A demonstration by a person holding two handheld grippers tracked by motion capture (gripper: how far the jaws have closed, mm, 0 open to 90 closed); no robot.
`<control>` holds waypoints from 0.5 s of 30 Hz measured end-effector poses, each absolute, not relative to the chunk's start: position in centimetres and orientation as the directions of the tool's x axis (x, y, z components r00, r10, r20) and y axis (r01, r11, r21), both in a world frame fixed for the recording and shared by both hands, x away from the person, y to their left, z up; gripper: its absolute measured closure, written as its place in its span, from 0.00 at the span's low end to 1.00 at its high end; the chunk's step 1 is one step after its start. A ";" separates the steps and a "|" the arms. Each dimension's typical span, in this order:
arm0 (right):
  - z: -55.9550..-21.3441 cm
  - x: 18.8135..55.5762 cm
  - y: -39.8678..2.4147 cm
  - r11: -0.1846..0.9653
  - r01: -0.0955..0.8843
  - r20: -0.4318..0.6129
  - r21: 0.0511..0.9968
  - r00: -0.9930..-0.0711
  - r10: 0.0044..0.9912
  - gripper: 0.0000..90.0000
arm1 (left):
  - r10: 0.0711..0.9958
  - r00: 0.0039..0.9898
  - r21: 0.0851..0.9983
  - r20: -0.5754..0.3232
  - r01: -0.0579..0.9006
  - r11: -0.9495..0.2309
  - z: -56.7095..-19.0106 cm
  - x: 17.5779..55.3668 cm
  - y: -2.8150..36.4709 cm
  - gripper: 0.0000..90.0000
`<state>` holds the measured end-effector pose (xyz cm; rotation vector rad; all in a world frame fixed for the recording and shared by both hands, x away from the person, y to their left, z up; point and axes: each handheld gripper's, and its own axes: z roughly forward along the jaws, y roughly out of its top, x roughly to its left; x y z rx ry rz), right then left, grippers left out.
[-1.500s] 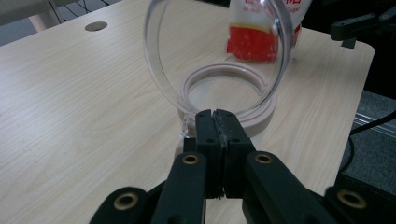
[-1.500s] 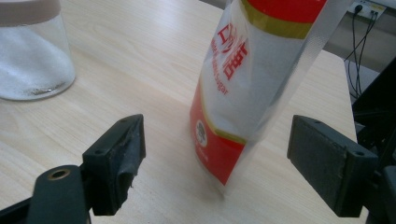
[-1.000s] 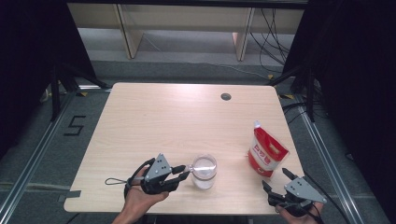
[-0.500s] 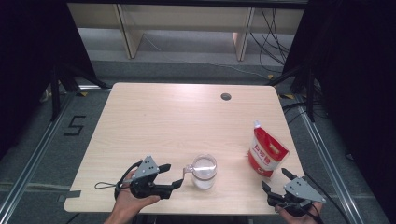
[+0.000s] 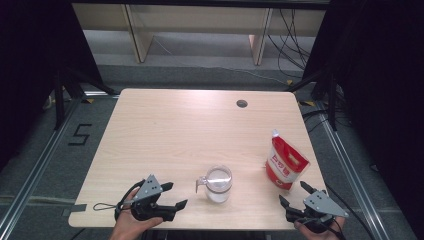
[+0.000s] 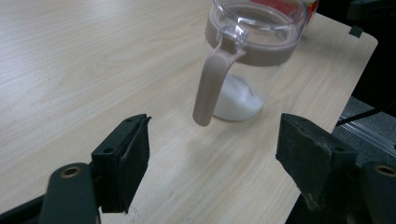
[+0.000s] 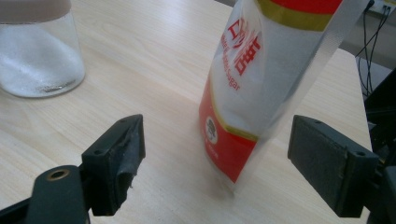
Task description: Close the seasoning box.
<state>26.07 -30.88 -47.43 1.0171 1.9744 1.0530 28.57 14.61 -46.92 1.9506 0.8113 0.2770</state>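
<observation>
A clear glass jar (image 5: 218, 183) with a brownish lid and a side handle (image 6: 211, 86) stands near the table's front edge, with white powder in its bottom. My left gripper (image 5: 176, 195) lies to its left and is apart from it. Its jaws have just been opening, and in the left gripper view (image 6: 212, 140) they stand wide with nothing between them and the handle just ahead. A red and white sugar pouch (image 5: 285, 162) stands upright at the right. My right gripper (image 5: 292, 191) is open just in front of the pouch (image 7: 252, 79) without touching it.
The wooden table (image 5: 190, 125) has a round cable hole (image 5: 242, 103) at the back right. Both hands sit at the table's front edge. Shelving and cables lie beyond the far edge, and a floor mark "5" (image 5: 80, 135) is at the left.
The left gripper has let go of the jar's handle, opened wide, and drawn back to the left and toward the front edge. The jar, the pouch and the right gripper stayed put.
</observation>
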 end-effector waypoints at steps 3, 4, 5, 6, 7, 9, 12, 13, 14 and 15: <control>-47.5 25.9 -30.9 0.348 0.341 -0.164 0.873 -0.468 0.868 0.22 | 0.638 0.759 0.844 -0.126 0.420 -0.333 -47.5 28.2 14.8 0.27; -47.5 25.9 -30.9 0.348 0.341 -0.164 0.873 -0.468 0.868 0.22 | 0.638 0.759 0.844 -0.126 0.420 -0.333 -47.5 28.2 14.8 0.27; -47.5 25.9 -30.9 0.343 0.339 -0.160 0.876 -0.468 0.869 0.21 | 0.642 0.756 0.836 -0.127 0.430 -0.341 -47.8 28.0 14.9 0.27; -47.5 25.8 -31.1 0.346 0.335 -0.167 0.876 -0.464 0.870 0.21 | 0.637 0.764 0.841 -0.107 0.412 -0.352 -48.0 27.8 15.1 0.26; -47.5 25.8 -31.1 0.346 0.335 -0.167 0.876 -0.464 0.870 0.21 | 0.637 0.764 0.841 -0.107 0.412 -0.352 -48.0 27.8 15.1 0.26; -47.6 25.7 -31.1 0.340 0.344 -0.153 0.875 -0.470 0.869 0.21 | 0.640 0.762 0.838 -0.100 0.412 -0.358 -48.4 27.6 15.3 0.25; -47.6 25.6 -31.1 0.331 0.356 -0.139 0.874 -0.470 0.872 0.21 | 0.646 0.757 0.834 -0.096 0.415 -0.362 -48.9 27.2 15.6 0.24; -47.7 25.6 -31.2 0.333 0.361 -0.141 0.871 -0.466 0.873 0.21 | 0.649 0.755 0.829 -0.093 0.420 -0.370 -49.0 27.1 15.7 0.23; -47.8 25.6 -31.2 0.340 0.357 -0.149 0.870 -0.467 0.872 0.21 | 0.646 0.760 0.817 -0.077 0.419 -0.396 -49.0 27.1 15.9 0.23; -47.8 25.6 -31.1 0.349 0.358 -0.157 0.866 -0.468 0.870 0.21 | 0.647 0.758 0.813 -0.082 0.427 -0.396 -49.2 26.9 16.0 0.21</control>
